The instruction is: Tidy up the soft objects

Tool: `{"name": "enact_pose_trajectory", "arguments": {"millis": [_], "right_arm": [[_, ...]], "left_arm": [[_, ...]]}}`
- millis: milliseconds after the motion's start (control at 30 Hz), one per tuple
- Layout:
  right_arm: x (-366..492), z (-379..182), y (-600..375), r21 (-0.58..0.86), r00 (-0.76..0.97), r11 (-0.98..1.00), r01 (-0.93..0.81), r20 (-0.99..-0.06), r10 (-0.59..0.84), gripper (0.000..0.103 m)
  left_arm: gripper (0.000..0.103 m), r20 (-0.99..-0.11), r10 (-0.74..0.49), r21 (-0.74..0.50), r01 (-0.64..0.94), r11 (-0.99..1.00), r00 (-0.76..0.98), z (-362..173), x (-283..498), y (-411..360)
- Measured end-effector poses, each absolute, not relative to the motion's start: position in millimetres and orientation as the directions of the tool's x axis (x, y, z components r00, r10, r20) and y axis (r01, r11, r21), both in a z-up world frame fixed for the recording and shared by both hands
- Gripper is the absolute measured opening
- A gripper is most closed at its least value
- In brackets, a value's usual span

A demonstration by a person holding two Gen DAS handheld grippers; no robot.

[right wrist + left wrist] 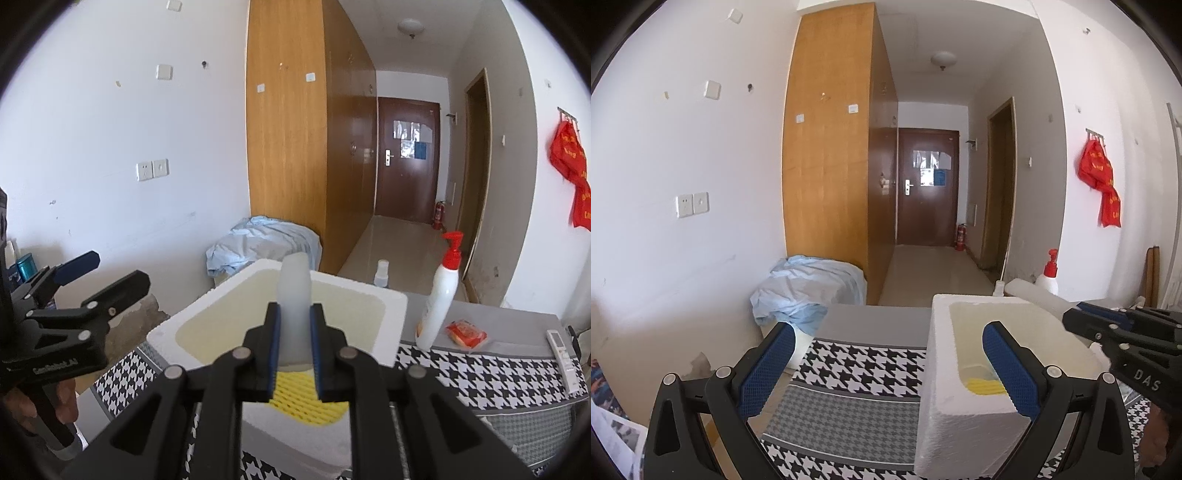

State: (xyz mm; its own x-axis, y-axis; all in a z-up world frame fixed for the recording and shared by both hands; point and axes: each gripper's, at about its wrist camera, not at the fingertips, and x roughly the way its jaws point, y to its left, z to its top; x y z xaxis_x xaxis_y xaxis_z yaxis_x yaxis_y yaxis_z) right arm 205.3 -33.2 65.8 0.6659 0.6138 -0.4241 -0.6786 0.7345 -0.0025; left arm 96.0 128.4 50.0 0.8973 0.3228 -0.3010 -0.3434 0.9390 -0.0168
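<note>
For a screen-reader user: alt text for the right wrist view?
The right tongs grip a translucent white tube above a white foam box holding yellow mesh. The open left tongs hover left.

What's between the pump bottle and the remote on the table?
Right wrist view: an orange-red packet lies between the pump bottle and the remote.

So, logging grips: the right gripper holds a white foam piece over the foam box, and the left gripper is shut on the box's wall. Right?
Not quite. The left gripper is open, its fingers apart with nothing pressed between them, as the left wrist view shows. The rest stands: the right gripper holds the white foam piece over the foam box.
</note>
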Motion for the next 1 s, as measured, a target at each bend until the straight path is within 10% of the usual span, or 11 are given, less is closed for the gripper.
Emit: {"name": "enact_pose_trajectory", "arguments": {"millis": [167,333,1000], "right_arm": [[206,59,-22,-0.028,0.662,0.729,-0.684,-0.441,0.605,0.027],[204,57,-21,-0.017,0.657,0.727,-0.687,-0.443,0.61,0.074],[185,68,-57,-0.001,0.698,0.761,-0.649,-0.398,0.595,0.077]], "left_arm": [[0.102,-0.306,0.323,-0.024,-0.346,0.938,0.896,49,95,133],[0.102,-0.309,0.325,-0.02,-0.348,0.937,0.894,48,95,135],[0.102,-0.293,0.317,-0.007,-0.334,0.943,0.902,55,80,115]]}}
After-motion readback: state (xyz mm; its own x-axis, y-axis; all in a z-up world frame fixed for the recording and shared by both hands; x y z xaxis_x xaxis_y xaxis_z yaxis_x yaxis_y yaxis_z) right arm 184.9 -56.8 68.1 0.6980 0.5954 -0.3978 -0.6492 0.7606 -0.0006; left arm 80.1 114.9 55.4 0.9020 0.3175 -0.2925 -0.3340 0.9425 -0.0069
